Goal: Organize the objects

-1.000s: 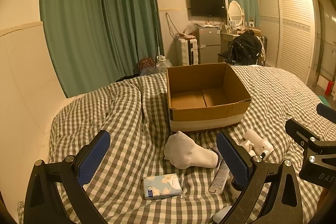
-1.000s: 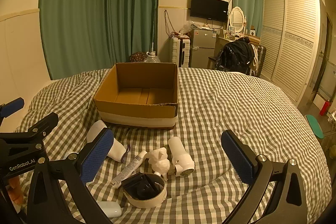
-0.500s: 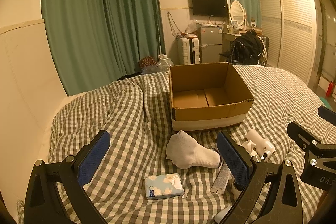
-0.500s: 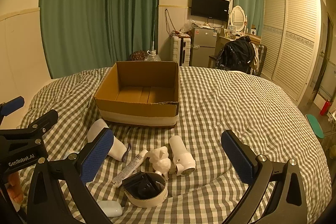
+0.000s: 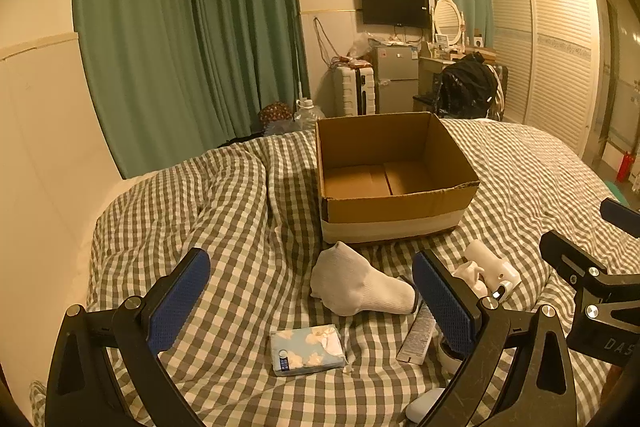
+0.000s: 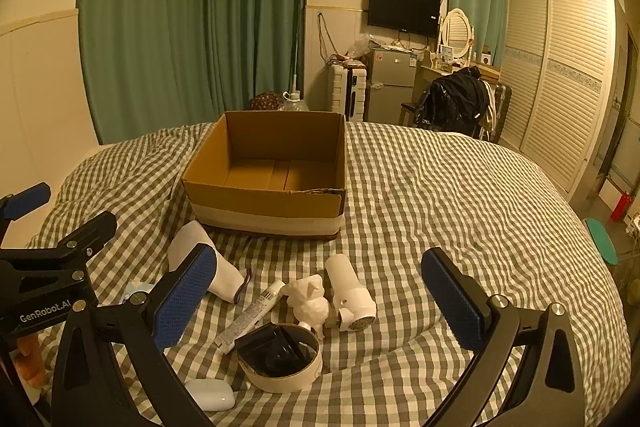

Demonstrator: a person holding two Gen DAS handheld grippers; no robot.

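Note:
An open, empty cardboard box (image 5: 394, 183) (image 6: 272, 179) stands on the checked bed. In front of it lie a white sock (image 5: 360, 285) (image 6: 188, 247), a tissue pack (image 5: 306, 349), a tube (image 5: 418, 335) (image 6: 250, 317), a white figurine (image 6: 308, 301), a white cylindrical device (image 5: 492, 267) (image 6: 352, 291), a round tin with black contents (image 6: 280, 357) and a white earbud case (image 6: 212, 395). My left gripper (image 5: 310, 301) is open and empty above the sock and tissue pack. My right gripper (image 6: 316, 301) is open and empty above the figurine and device.
The checked duvet (image 6: 440, 211) is rumpled, with a raised fold (image 5: 232, 187) left of the box. Green curtains (image 5: 188, 27), a suitcase (image 6: 346, 89), a small fridge (image 6: 390, 91) and a wardrobe (image 6: 560, 75) stand beyond the bed.
Both views have shifted very slightly; the box and the objects sit a little lower in the frames. Both grippers stay open and nothing on the bed has moved.

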